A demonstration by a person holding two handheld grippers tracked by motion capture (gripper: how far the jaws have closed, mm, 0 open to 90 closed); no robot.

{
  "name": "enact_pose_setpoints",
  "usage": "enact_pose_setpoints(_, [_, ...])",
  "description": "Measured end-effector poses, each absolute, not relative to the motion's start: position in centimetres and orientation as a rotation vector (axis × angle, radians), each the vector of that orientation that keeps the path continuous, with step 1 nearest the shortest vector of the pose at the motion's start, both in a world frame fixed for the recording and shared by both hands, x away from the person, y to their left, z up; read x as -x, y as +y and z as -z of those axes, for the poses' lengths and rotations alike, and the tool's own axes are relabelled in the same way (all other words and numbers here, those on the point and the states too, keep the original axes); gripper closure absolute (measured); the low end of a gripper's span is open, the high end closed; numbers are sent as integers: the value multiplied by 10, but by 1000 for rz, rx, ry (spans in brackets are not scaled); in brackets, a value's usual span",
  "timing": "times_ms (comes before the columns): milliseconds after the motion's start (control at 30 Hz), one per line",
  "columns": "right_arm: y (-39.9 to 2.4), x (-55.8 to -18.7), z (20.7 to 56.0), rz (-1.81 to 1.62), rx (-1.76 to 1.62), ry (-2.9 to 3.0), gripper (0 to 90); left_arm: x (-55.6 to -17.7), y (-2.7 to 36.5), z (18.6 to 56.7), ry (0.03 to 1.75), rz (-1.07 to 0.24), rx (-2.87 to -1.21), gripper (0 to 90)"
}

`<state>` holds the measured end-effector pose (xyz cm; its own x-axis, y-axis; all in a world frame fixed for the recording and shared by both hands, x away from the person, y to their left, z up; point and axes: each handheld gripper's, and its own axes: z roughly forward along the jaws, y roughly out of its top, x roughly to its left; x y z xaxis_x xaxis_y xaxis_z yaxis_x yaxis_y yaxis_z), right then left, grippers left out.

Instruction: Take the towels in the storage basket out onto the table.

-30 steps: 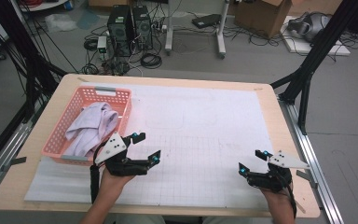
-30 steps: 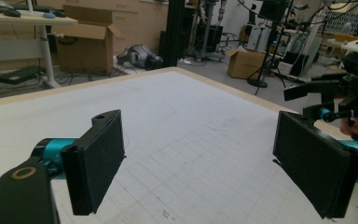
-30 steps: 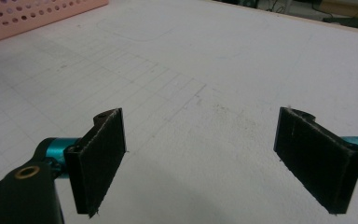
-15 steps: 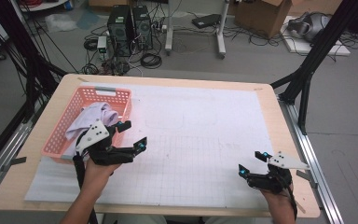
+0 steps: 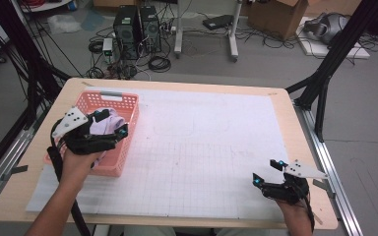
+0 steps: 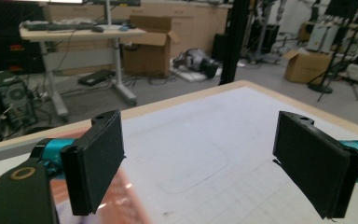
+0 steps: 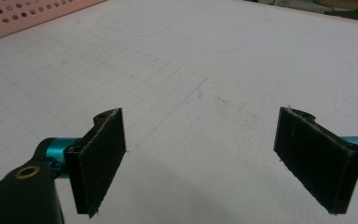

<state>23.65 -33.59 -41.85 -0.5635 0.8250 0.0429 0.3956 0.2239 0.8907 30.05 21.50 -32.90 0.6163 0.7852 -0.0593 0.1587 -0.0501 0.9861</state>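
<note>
Cloth point(image 5: 106, 126), pale and bunched, lies inside the pink basket point(image 5: 128, 129) at the left side of the table point(image 5: 226, 86). I have my left gripper point(image 5: 109, 125) hovering right over it, jaws spread wide with nothing between them, as its own view confirms. The cloth sits just below and slightly ahead of those jaws, so I judge a short drop straight down is what the grab needs. My right gripper point(image 5: 267, 171) rests well apart near the table's right front corner, jaws also wide apart and empty, too far away to help.
</note>
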Motion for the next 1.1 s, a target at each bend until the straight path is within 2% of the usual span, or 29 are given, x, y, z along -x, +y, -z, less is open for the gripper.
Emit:
enact_pose_setpoints(533, [-336, -236, 420, -1286, -1116, 2076, 152, -346, 259, 348, 1053, -604, -1685, 166])
enact_pose_setpoints(633, [-336, -237, 421, -1284, -1120, 2079, 152, -356, 265, 355, 1135, -619, -1750, 166])
enact_pose_setpoints(667, [-336, -237, 421, -1283, -1121, 2080, 152, -363, 268, 362, 1209, -634, -1792, 166])
enact_pose_setpoints(967, [-335, -237, 422, -1274, -1119, 2091, 152, -384, 271, 385, 1341, -633, -1961, 172])
enact_pose_setpoints(1100, [-335, -237, 422, -1271, -1126, 2096, 152, -393, 272, 398, 1457, -621, -2031, 149])
